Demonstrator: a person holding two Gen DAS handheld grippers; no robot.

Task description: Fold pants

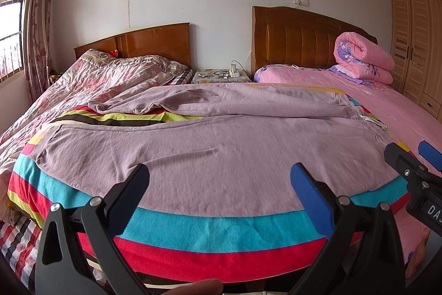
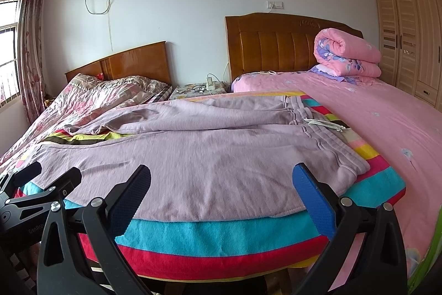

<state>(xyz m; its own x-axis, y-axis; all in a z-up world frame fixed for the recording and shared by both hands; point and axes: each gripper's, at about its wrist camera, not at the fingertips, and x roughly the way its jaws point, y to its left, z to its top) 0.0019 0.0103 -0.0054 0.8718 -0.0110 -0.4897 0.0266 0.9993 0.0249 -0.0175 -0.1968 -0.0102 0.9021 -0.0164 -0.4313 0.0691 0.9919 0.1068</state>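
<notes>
Lilac pants (image 1: 210,145) lie spread across mid-frame on a striped blanket (image 1: 221,228). At the bottom of each view, the left gripper (image 1: 221,179) and right gripper (image 2: 222,179) gape wide, holding nothing.

Two wooden-headboard beds (image 2: 290,46), white wall, curtained window (image 2: 11,51), wardrobe (image 2: 408,32).

Pants (image 1: 210,145) flat on a striped blanket (image 1: 210,228), waistband (image 2: 328,129) rightward, nightstand (image 1: 221,76) behind between two beds

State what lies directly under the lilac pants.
The pants lie on a striped blanket; its turquoise, red and yellow bands show around them. The blanket beneath the pants is hidden.
</notes>
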